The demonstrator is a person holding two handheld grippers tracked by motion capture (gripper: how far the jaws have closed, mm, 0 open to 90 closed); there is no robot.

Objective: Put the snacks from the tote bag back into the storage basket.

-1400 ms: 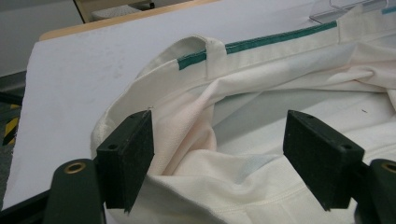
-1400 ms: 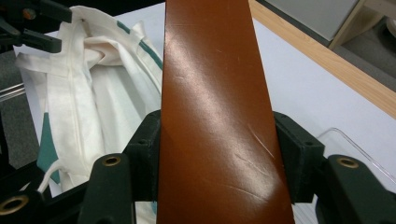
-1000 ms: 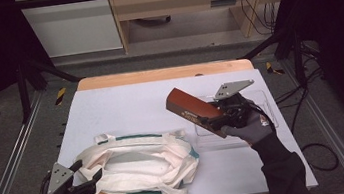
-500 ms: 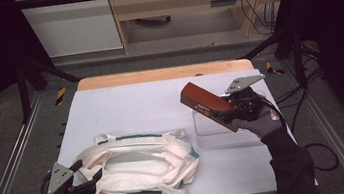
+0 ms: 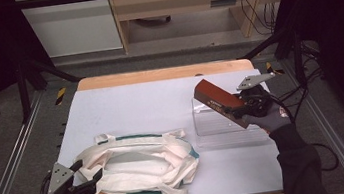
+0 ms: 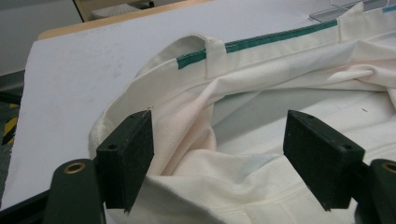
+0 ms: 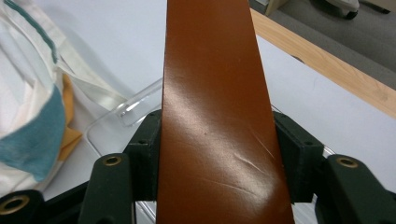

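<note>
Over the last second the right gripper (image 5: 242,113), jaws clamped on the brown box (image 5: 220,101), carried it rightward above the clear tray (image 5: 215,132), seemingly away from the tote bag (image 5: 139,167), beside which the left gripper (image 5: 78,182) waited, jaws apart.

The far half of the counter (image 5: 125,103) lies bare, so a hand-held gripper could pass there freely. Near the front edge the bag (image 5: 139,167) spreads across the left and middle, its straps looping outward. A clear tray (image 5: 214,126) sits just right of the bag, a narrow strip of bare counter between them. The brown box (image 5: 221,103) hangs tilted above the tray, blocking entry from above.
</note>
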